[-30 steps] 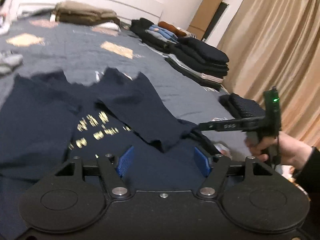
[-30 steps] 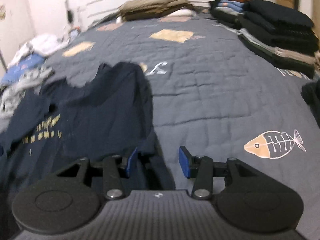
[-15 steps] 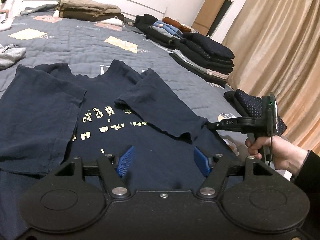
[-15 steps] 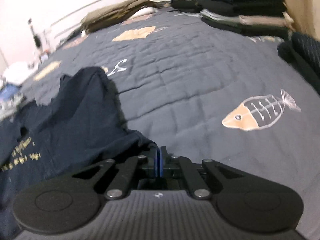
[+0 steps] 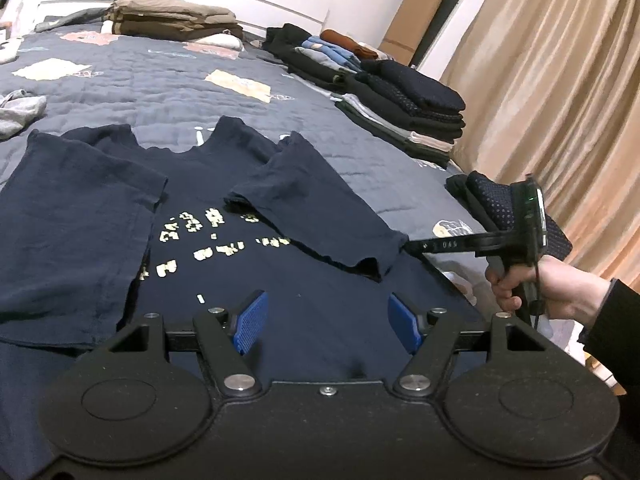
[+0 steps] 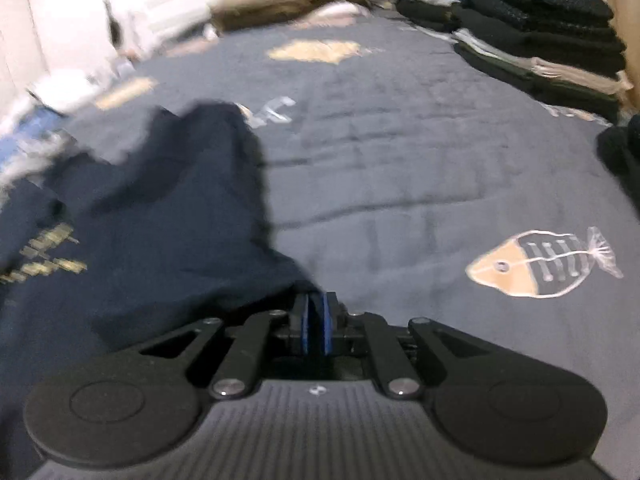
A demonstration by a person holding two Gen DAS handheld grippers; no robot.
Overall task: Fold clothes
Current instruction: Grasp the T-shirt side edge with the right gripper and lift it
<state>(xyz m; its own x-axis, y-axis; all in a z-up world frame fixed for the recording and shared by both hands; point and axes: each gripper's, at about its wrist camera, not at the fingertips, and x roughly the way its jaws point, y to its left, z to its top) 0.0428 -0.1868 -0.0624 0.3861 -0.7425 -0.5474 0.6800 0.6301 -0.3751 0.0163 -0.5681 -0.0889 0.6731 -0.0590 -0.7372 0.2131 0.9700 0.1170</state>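
Right gripper (image 6: 314, 322) jaws clamped on dark navy cotton T-shirt (image 5: 320, 208) edge, left gripper (image 5: 326, 322) jaws apart above its lower part

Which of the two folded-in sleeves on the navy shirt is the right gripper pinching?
The right sleeve, the narrower flap lying across the gold print; the right gripper clamps its corner. The left sleeve lies free.

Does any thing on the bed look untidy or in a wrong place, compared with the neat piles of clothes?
Yes. A crumpled grey garment lies loose at the left edge of the grey quilted bedspread, unfolded, unlike the neat stack of dark folded clothes. The navy T-shirt with gold print is only half folded.
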